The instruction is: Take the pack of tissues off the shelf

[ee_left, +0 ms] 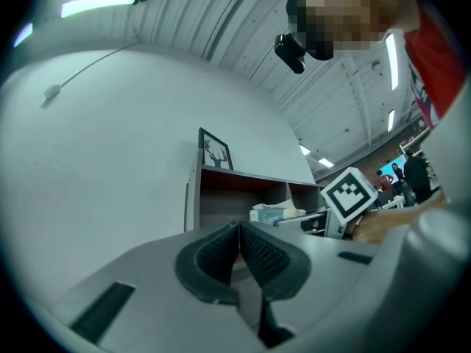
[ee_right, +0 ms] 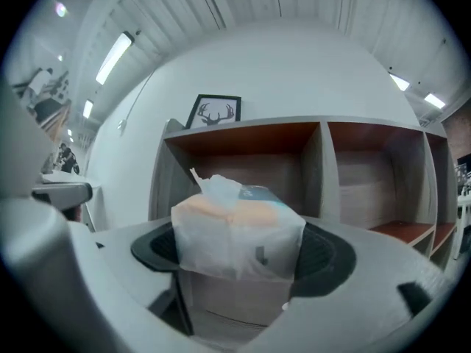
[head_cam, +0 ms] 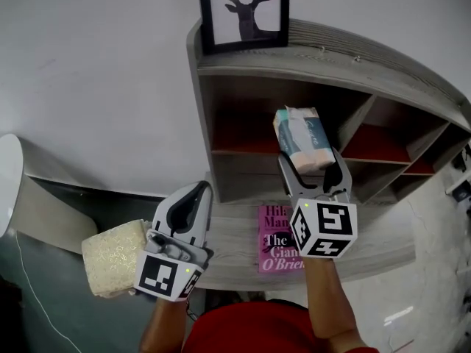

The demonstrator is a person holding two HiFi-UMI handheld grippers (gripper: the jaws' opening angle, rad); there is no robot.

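A pack of tissues in clear wrap with a teal and peach print is clamped between the pads of my right gripper, held up in front of the grey wooden shelf. In the right gripper view the pack fills the gap of my right gripper, both dark pads pressing its sides, with the shelf's open compartments behind it. My left gripper hangs lower left, jaws together with nothing in them; its own view shows the left gripper shut and the pack beyond it.
A framed deer picture stands on the shelf top. A pink book lies on the lower ledge under my right gripper. A beige textured block sits beside my left gripper. A white wall is at the left.
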